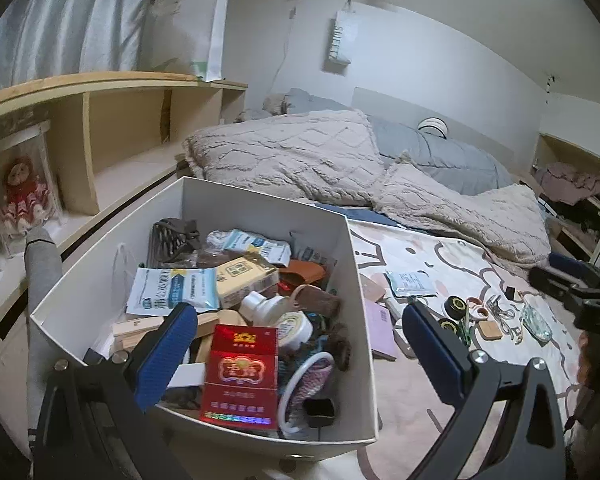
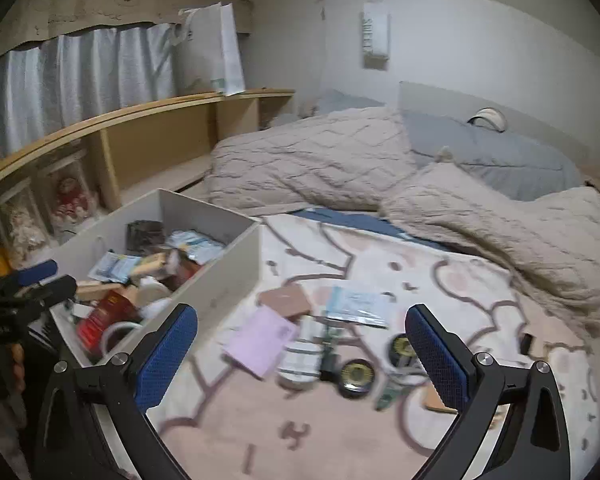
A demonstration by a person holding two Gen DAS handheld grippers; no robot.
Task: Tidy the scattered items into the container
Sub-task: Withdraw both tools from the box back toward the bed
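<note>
So in the left wrist view our left gripper (image 1: pixel 298 344) hung wide open and empty over the white box (image 1: pixel 360 280), already loaded. Right wrist view: right gripper (image 2: pixel 300 354), spread and empty, faced the pink card (image 2: pixel 260 338) and tape rolls (image 2: pixel 356 376) at 12 o'clock, loose on the bed (image 2: pixel 236 424), presumably next.

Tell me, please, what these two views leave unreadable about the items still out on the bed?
- Right wrist view: motion blur smears the black rolls and pink booklet; labels illegible.
- Left wrist view: the white box wall hides part of that booklet.
- Left wrist view: the small metal pieces are too tiny to identify.
</note>
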